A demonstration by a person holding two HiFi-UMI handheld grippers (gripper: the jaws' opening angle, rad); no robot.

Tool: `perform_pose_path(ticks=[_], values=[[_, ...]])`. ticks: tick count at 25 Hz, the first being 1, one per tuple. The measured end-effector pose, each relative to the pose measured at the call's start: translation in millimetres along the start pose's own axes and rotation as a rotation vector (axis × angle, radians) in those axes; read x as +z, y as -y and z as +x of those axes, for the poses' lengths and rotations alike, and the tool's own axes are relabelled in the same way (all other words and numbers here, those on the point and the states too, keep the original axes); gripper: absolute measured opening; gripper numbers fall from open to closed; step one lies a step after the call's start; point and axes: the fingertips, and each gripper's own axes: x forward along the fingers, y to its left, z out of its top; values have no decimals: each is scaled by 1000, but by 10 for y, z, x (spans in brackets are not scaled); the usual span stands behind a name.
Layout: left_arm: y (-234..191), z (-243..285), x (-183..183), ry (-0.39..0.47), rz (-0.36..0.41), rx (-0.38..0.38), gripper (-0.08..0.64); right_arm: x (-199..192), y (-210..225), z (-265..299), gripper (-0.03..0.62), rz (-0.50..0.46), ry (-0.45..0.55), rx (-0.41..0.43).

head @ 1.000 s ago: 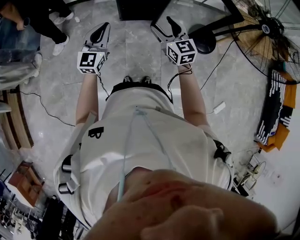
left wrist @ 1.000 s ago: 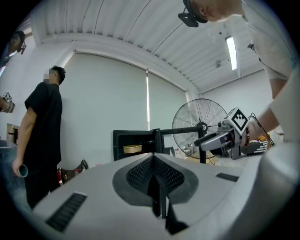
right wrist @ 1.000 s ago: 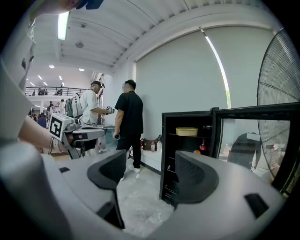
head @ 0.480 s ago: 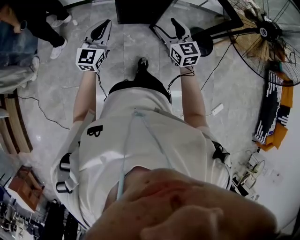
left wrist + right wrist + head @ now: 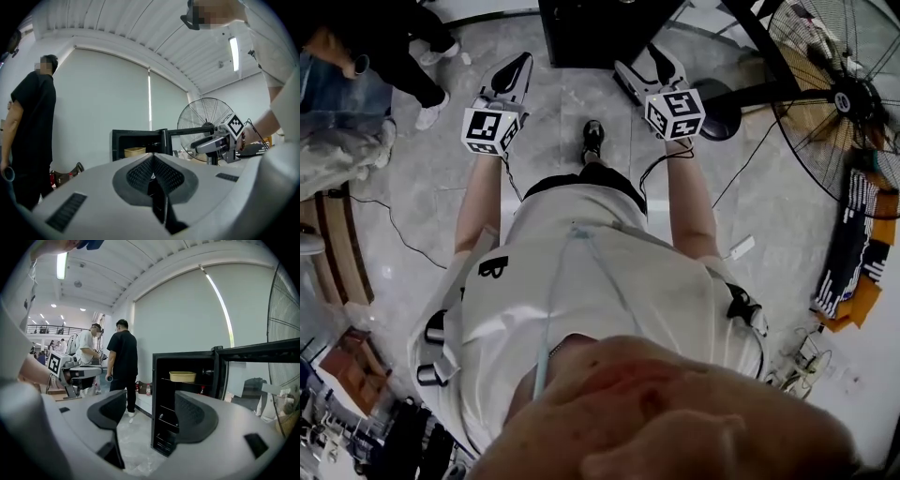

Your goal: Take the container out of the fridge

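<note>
Facing the open fridge (image 5: 155, 401), the left gripper (image 5: 518, 66) is pinched together and empty, the right gripper (image 5: 645, 66) spread wide; the container (image 5: 183, 376) sits on an upper shelf.

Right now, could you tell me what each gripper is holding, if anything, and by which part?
Nothing is held. The left gripper is shut and empty, the right gripper open; the yellow container sits inside the fridge.
</note>
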Motion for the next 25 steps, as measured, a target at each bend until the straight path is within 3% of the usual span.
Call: perform_pose_path(ticks=[14, 25], values=[[-648, 1189, 31, -6, -28, 71, 9, 397, 993, 901, 313, -25, 25, 37], [-887, 2207, 182, 39, -36, 68, 9, 540, 1609, 1514, 313, -3, 48, 108]])
